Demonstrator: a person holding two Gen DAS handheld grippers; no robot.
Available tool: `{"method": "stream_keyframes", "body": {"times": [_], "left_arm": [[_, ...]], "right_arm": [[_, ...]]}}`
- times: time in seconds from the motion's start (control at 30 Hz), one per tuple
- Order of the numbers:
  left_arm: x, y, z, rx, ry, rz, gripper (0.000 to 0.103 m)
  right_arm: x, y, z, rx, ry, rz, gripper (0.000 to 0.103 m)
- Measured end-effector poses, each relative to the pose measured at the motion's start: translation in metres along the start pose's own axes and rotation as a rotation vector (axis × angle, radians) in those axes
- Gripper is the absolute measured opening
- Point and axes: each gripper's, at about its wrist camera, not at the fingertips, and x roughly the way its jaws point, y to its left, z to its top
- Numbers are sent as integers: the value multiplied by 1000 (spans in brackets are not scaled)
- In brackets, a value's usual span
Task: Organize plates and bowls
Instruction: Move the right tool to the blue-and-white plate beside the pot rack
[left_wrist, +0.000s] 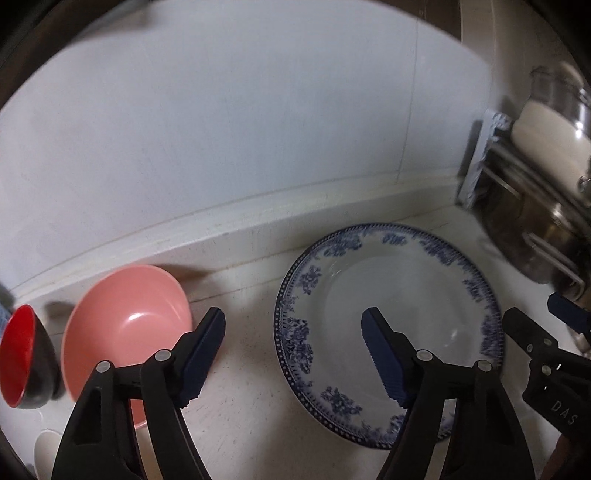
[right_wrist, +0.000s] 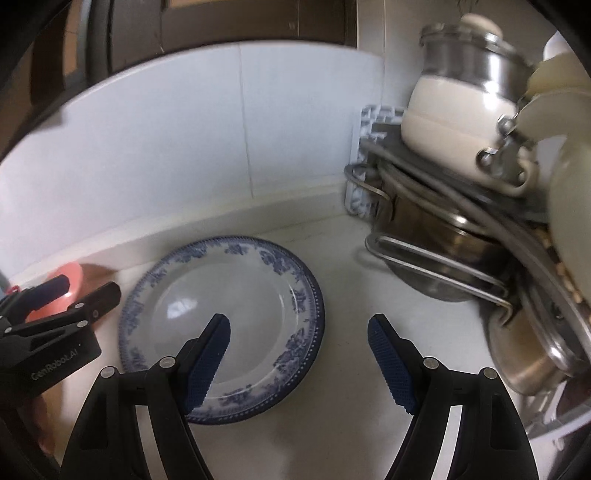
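Blue-patterned plate is lying flat on the counter beside a pink bowl; left gripper and right gripper are both hovering spread, holding nothing.

It is a home kitchen: a white counter under tiled wall, with stacked steel pots at the frame's right.

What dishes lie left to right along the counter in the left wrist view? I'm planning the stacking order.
red bowl → pink bowl → blue-patterned plate → steel pots at the far right edge.
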Motion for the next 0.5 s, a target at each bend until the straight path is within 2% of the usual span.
{"method": "stream_keyframes", "body": {"times": [0.3,0.5], "left_arm": [[30,-5,-3,14,57,28,71],[38,-6,2,15,66,52,67]], "right_arm": [[41,-6,-4,28,79,3,76],[56,-8,-6,50,113,12,69]]}}
